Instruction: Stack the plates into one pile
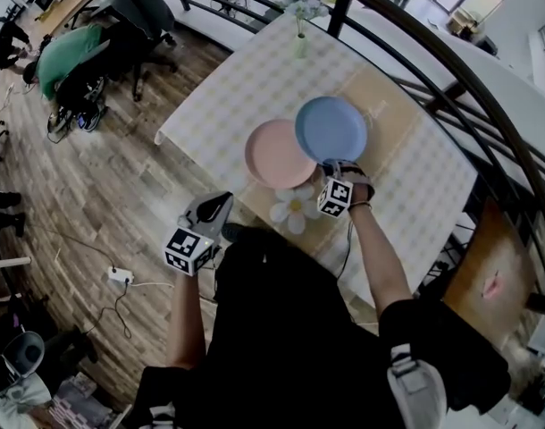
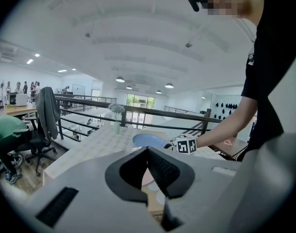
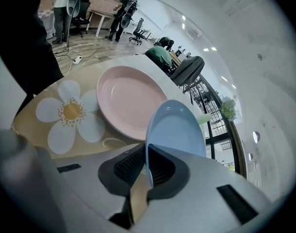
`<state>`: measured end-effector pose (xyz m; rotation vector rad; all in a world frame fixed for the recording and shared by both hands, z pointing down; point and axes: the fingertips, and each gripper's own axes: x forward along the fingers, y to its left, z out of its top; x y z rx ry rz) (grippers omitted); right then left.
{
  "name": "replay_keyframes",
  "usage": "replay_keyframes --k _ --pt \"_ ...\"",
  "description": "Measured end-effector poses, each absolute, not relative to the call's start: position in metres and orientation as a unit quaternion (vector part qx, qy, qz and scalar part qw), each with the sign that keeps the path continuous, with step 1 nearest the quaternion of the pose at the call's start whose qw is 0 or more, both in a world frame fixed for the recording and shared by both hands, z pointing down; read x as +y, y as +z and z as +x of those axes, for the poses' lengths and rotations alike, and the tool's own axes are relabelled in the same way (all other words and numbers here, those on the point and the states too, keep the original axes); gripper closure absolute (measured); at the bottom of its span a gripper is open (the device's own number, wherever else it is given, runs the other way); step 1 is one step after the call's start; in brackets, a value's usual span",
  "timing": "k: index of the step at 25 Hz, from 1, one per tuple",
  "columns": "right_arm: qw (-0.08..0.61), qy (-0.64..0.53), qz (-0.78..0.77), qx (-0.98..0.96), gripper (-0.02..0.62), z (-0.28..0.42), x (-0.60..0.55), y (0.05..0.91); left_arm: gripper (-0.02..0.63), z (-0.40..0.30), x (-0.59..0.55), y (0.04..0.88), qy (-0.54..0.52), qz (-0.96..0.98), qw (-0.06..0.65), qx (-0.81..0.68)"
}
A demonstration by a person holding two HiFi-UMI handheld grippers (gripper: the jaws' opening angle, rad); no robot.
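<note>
My left gripper [image 2: 148, 152] hangs off the table's near-left edge, over the wood-plank floor. Its ribbed black fingers are pressed together at the tips with nothing between them. On the table [image 1: 219, 88], which is covered in a pale checked cloth, lies a tan mat [image 3: 26, 123] printed with a white daisy. The pink plate [image 3: 131, 101] rests flat on it, round, smooth and matte with a shallow raised rim.

Just right of the pink plate is the blue plate [image 3: 179, 130], the same round shape. From above it overlaps the pink one's right edge, and I cannot tell whether the two touch. My right gripper [image 3: 147, 171] is clamped on its near rim, and the disc rises away from the fingers, tilted, nearly edge-on to that gripper's camera. The pinched part of the rim is hidden inside the pads.
</note>
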<state>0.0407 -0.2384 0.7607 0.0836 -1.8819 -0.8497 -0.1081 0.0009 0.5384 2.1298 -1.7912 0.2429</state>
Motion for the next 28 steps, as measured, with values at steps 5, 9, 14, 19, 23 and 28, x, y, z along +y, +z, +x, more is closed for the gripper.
replay_keyframes --k 5,9,14,19,23,28 --pt "0.503 -0.366 0.021 -0.782 0.577 0.031 -0.237 0.759 0.604 -0.109 0.000 0.536 0.085 0.745 0.170 -0.639" --pt "0.501 -0.378 0.005 -0.779 0.575 0.025 -0.223 0.762 0.604 -0.108 0.013 0.539 0.084 0.740 0.173 -0.645" --pt "0.492 -0.387 -0.012 -0.780 0.575 0.013 -0.200 0.763 0.604 -0.118 0.029 0.539 0.082 0.731 0.176 -0.654" --pt "0.488 -0.395 -0.023 -0.778 0.574 0.003 -0.183 0.762 0.604 -0.124 0.033 0.533 0.080 0.729 0.170 -0.658" --pt "0.483 -0.405 -0.036 -0.776 0.574 -0.006 -0.168 0.762 0.604 -0.122 0.033 0.531 0.081 0.734 0.168 -0.653" --pt "0.481 -0.399 -0.047 -0.779 0.574 -0.011 -0.151 0.769 0.604 -0.115 0.038 0.533 0.085 0.738 0.172 -0.647"
